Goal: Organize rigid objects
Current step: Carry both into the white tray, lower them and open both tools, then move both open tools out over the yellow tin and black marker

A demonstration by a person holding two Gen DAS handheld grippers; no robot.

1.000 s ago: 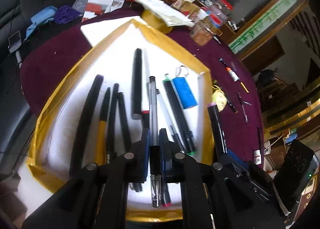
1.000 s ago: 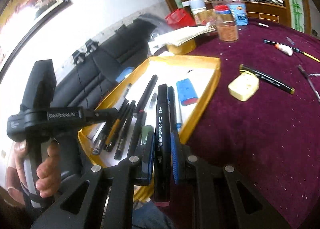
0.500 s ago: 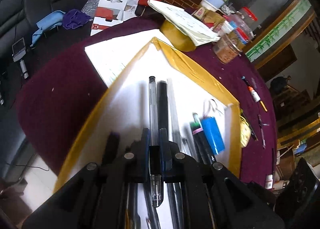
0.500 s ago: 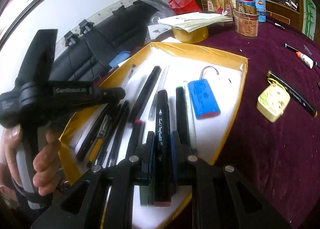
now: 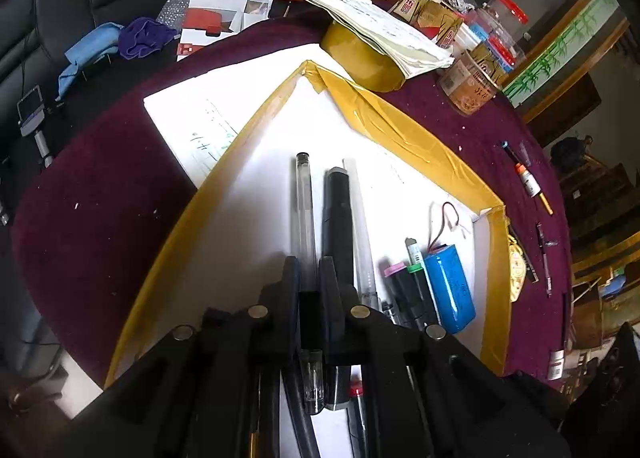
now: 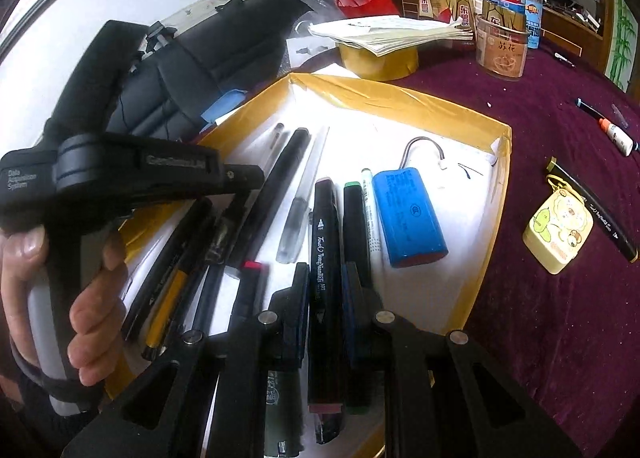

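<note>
While jaws clamp it, clear pen (image 5: 304,213) shows transparent barrel, dark cap

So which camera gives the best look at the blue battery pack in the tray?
The right wrist view. There the blue battery pack lies fully in sight, wire loop and red end included, on the tray floor. The left wrist view shows it smaller, near the right wall, its lower end close to the left gripper.
</note>
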